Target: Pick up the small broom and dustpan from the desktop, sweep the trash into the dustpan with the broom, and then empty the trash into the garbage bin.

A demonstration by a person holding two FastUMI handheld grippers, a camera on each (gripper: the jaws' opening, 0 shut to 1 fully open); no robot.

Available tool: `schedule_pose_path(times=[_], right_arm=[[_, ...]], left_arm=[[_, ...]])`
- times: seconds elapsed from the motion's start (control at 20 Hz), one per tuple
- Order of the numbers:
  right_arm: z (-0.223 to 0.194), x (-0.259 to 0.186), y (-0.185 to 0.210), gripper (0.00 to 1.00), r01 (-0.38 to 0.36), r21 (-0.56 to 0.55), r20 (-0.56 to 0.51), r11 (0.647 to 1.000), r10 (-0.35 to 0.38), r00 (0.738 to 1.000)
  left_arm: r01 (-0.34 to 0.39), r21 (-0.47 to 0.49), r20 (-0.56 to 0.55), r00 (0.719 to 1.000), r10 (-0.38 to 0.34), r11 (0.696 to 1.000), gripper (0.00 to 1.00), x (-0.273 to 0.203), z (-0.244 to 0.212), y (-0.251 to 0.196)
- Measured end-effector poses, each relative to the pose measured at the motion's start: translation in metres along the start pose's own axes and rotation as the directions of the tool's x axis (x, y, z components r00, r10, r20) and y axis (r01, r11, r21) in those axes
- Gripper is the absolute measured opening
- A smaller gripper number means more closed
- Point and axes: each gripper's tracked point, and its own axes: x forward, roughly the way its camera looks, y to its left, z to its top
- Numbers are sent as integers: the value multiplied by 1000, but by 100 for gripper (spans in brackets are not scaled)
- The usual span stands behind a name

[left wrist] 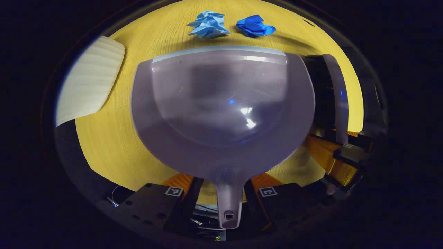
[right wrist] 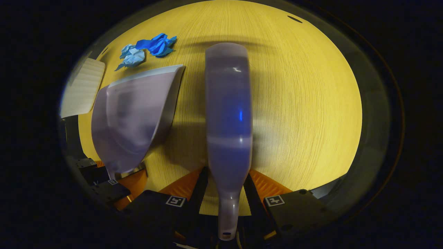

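Left gripper view: left tongs pinch bare dustpan; right tongs pinch broom.

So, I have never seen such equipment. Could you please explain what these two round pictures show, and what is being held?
A person holds one two-finger gripper in each hand; each carries a camera looking along its fingers. In the left gripper view, the left gripper is shut on the dustpan handle. In the right gripper view, the right gripper is shut on the broom handle. On the wooden desktop lie two crumpled papers, the light blue paper and the dark blue paper, beyond the dustpan's front edge. A white ribbed object sits at the left.
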Motion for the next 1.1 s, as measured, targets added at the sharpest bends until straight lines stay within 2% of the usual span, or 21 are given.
schedule_pose_path(times=[0.05,0.1,0.15,0.2,0.25,0.35,0.4,0.5,0.55,0.6,0.75,0.8,0.95,1.1], right_arm=[[-1,-1,0,68,-1,-9,-2,1000,1,1000],[0,-1,-1,68,-1,-12,-4,1000,1,1000],[-2,1,-3,61,10,-14,-10,1000,-11,1000],[-2,0,-6,55,24,-16,-11,1000,-24,1000],[1,1,-7,57,28,-3,-12,1000,-28,1000],[-3,0,-8,29,24,0,-30,1000,-24,999],[-4,-1,-8,28,24,-4,-30,1000,-24,999],[-4,-2,-6,26,8,-9,-33,1000,-8,999],[-5,-2,-4,24,-16,-16,-43,1000,15,999],[-8,-4,-1,23,-42,-14,-54,999,42,998],[2,-12,-1,18,-113,0,-29,994,113,993],[8,-15,-6,18,-117,2,-12,993,117,993],[35,-23,-21,17,-89,-57,42,994,92,995],[92,-44,-43,18,-1,-182,128,983,25,991]], left_arm=[[0,-4,-3,1000,0,1000,56,-1,0,-1],[5,-5,-10,1000,-5,1000,45,-3,0,-2],[6,-1,-11,1000,-6,1000,45,-3,0,-4],[4,12,-13,1000,-4,1000,32,-2,0,-4],[6,16,-8,1000,-6,1000,32,-3,0,-4],[5,34,-13,1000,-5,999,30,-1,1,-4],[3,42,-16,1000,-3,999,32,-1,0,-3],[1,58,-21,1000,0,998,29,-2,-1,-2],[4,67,-22,1000,-2,998,27,-1,-2,-2],[7,73,-22,1000,-5,997,28,-1,-3,-1],[17,150,-16,1000,-14,989,26,-5,-10,9],[10,187,-19,1000,-6,982,25,-7,-14,16],[-78,304,9,997,79,950,26,-10,-22,44],[-116,371,18,993,118,921,28,-13,-28,61]])
